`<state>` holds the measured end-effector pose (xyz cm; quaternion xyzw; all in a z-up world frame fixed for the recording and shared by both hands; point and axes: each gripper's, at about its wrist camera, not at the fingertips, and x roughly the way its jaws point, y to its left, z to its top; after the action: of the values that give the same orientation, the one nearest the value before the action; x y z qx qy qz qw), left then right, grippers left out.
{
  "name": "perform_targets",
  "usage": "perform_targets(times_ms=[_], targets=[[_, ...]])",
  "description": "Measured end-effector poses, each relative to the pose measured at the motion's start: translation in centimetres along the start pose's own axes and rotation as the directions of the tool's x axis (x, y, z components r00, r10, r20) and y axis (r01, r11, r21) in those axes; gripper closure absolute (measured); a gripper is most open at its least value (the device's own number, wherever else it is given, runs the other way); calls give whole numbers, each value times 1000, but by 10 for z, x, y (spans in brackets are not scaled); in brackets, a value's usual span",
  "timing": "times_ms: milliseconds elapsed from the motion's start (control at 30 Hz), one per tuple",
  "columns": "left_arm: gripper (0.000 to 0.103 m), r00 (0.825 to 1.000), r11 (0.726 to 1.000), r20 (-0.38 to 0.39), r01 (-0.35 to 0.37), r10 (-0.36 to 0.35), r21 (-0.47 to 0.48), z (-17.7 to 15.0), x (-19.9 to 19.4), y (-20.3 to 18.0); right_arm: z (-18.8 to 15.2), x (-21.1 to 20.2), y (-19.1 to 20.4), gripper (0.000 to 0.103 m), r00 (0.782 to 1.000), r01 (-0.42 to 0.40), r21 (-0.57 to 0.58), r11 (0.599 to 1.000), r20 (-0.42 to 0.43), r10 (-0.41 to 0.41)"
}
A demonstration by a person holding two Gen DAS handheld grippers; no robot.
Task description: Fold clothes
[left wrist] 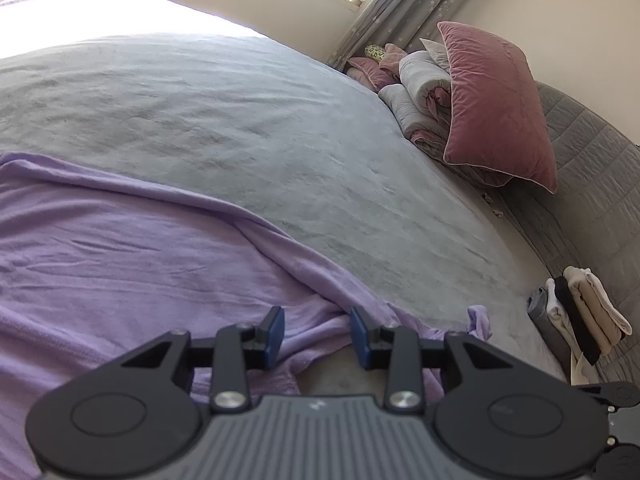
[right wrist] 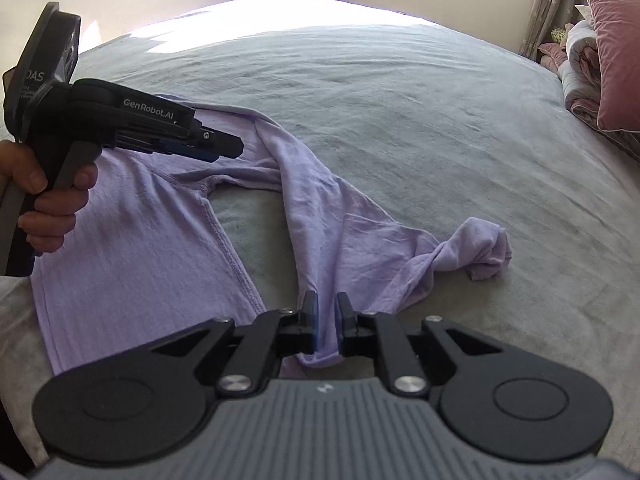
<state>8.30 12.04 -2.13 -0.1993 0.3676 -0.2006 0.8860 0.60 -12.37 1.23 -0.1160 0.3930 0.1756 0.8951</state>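
Note:
A lilac long-sleeved shirt (left wrist: 120,248) (right wrist: 132,248) lies spread on the grey bedspread (right wrist: 400,100). One sleeve (right wrist: 312,200) runs from the shoulder toward me and bends off to a bunched cuff (right wrist: 480,252). My right gripper (right wrist: 328,308) sits low at the sleeve's bend, its pads a narrow gap apart with a fold of the sleeve between them. My left gripper (left wrist: 316,320) (right wrist: 228,150) stands open just over the shirt near the armpit, with fabric lying under the gap and neither pad pressing it. A hand (right wrist: 44,192) holds its handle.
Pink pillows (left wrist: 496,108) (right wrist: 616,40) and a rolled quilt (left wrist: 424,80) are stacked at the head of the bed on the right. A small stack of folded clothes (left wrist: 580,312) lies by the bed's right edge. Grey bedspread (left wrist: 240,120) stretches beyond the shirt toward a sunlit far edge.

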Motion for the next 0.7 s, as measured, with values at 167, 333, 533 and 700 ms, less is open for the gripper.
perform_targets(times_ms=[167,333,533,700], targets=[[67,1000,1000,4,5,-5,-10,2,-1,1,14,6,-33,68,993,113,38,993,19,-114],[67,1000,1000,5,7,-7,-2,1,-1,-1,28,35,-65,68,975,221,93,971,-9,-222],[67,1000,1000,2,6,-6,1,1,-2,0,28,55,-90,97,966,257,149,955,-74,-248],[67,1000,1000,3,4,-4,6,0,-4,-1,17,34,-101,100,965,262,220,939,-46,-259]])
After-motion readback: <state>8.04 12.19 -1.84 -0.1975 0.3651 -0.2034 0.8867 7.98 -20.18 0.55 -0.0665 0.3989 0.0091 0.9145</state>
